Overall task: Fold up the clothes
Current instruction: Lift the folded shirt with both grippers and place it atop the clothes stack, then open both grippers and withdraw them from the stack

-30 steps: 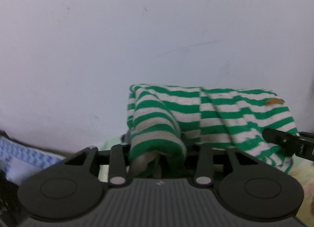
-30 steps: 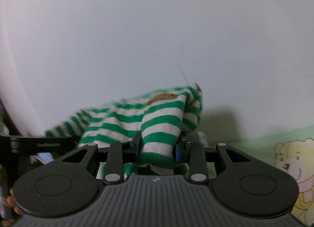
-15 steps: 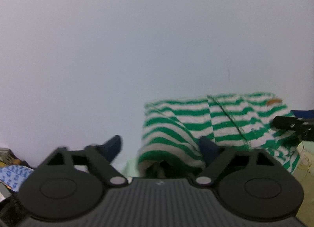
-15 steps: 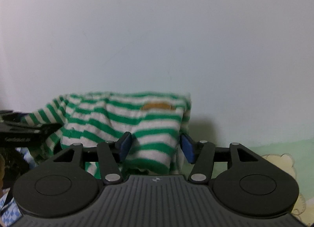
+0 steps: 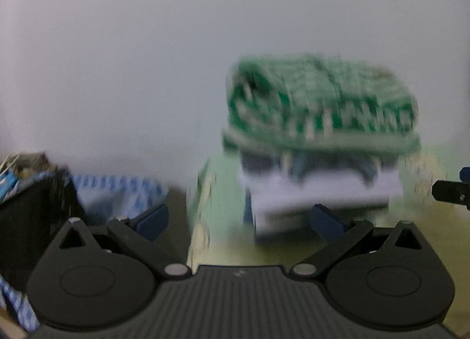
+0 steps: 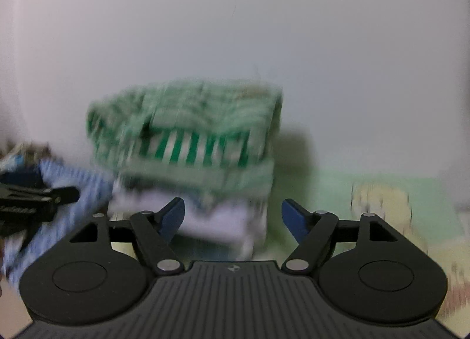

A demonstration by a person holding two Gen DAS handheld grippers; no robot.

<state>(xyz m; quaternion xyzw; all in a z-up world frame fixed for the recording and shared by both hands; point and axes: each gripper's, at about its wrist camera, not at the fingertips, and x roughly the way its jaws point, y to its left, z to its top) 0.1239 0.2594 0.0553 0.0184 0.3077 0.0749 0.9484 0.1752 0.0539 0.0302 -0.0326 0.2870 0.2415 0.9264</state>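
Both grippers, left (image 5: 241, 218) and right (image 6: 233, 215), jaws apart, empty; folded striped shirt (image 6: 188, 136) tops white stack (image 5: 320, 195) ahead.

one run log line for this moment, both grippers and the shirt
left gripper: open, empty | right gripper: open, empty | striped shirt: folded, atop clothes pile | views blurred

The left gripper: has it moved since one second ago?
Yes. The left gripper let go of the striped garment and drew back from it; the garment now lies apart, ahead, on a folded pile.
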